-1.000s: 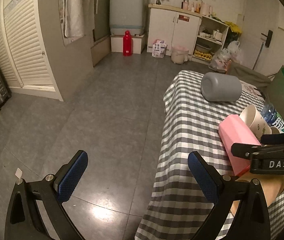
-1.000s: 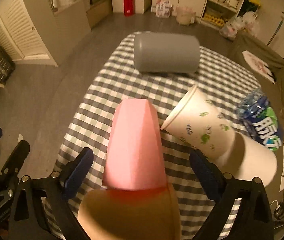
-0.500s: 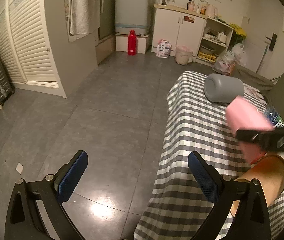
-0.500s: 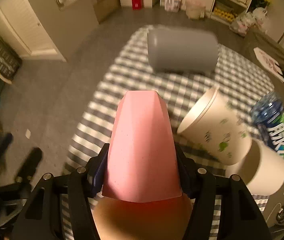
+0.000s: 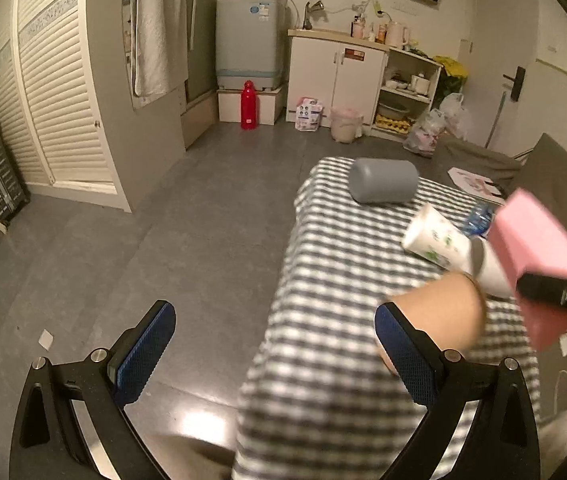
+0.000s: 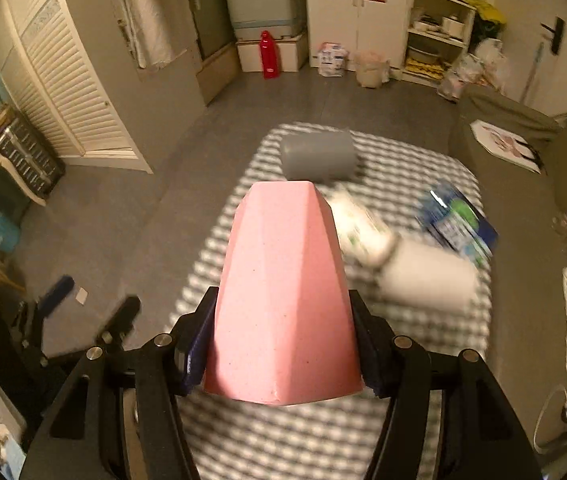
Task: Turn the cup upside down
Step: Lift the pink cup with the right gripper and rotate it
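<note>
A pink faceted cup [image 6: 283, 292] is clamped between the pads of my right gripper [image 6: 283, 344], lifted off the checked tablecloth [image 6: 403, 344]. Its base points away from the camera. The cup also shows at the right of the left wrist view [image 5: 539, 240], held in the air by the right gripper. My left gripper [image 5: 275, 356] is open and empty, at the table's left edge over the floor.
On the table lie a grey cylinder on its side [image 6: 317, 156], a paper cup with leaf print [image 5: 435, 238], a white cup [image 6: 427, 276] and a blue water bottle [image 6: 457, 222]. A grey sofa [image 6: 523, 208] stands at the right.
My right gripper has lifted the pink cup up off the table and pulled back; the table objects look smaller and farther. The left gripper has stayed open.
</note>
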Demonstrator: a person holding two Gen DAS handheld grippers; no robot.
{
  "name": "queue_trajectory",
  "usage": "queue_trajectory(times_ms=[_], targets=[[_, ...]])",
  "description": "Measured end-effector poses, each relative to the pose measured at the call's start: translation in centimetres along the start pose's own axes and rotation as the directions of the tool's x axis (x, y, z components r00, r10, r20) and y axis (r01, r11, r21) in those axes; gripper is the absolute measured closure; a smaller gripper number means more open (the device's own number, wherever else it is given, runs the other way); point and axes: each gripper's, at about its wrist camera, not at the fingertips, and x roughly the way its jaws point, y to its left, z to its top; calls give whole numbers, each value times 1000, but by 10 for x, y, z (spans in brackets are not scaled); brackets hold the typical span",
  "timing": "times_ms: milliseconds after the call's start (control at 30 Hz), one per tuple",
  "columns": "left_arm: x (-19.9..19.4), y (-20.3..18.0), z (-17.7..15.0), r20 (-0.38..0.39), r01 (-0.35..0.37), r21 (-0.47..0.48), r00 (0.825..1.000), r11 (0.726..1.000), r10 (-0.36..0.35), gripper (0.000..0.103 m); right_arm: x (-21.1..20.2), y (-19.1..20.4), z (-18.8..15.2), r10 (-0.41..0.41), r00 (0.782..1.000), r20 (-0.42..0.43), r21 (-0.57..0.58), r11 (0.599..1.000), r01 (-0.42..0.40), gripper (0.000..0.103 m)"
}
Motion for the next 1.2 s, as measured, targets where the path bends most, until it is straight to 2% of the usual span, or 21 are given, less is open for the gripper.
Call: queue_trajectory(times_ms=[233, 400, 733, 900, 933, 1000, 1100, 1200], targets=[[-19, -19, -40, -43, 6, 53, 999, 999, -4, 0, 14, -23, -87, 19, 997, -79, 117, 993, -10, 43], [-18, -26, -64, -103, 4, 68, 995, 998, 3, 0, 39, -26, -124, 9, 992, -124, 127, 992, 7, 43], [-10, -27, -81, -158, -13, 79, 987, 997, 26, 0, 60, -25, -139, -6, 988, -154, 120, 992, 25, 43], [-9, -29, -80, -168, -5, 87, 986, 996, 19, 0, 60, -31, -147, 14, 990, -141, 132, 991, 5, 42], [-9, -30, -80, -169, -4, 90, 985, 996, 19, 0, 59, -32, -147, 22, 990, -142, 133, 991, -3, 41], [-9, -33, -78, -174, -1, 95, 985, 995, 18, 0, 50, -36, -147, 27, 991, -128, 138, 990, -9, 19], [-9, -37, -76, -193, 8, 95, 981, 995, 10, 0, 27, -47, -143, 15, 997, -79, 130, 991, -4, 17], [-8, -46, -74, -224, 29, 93, 974, 995, -7, 0, 8, -60, -138, -38, 998, -57, 115, 992, 44, 16]])
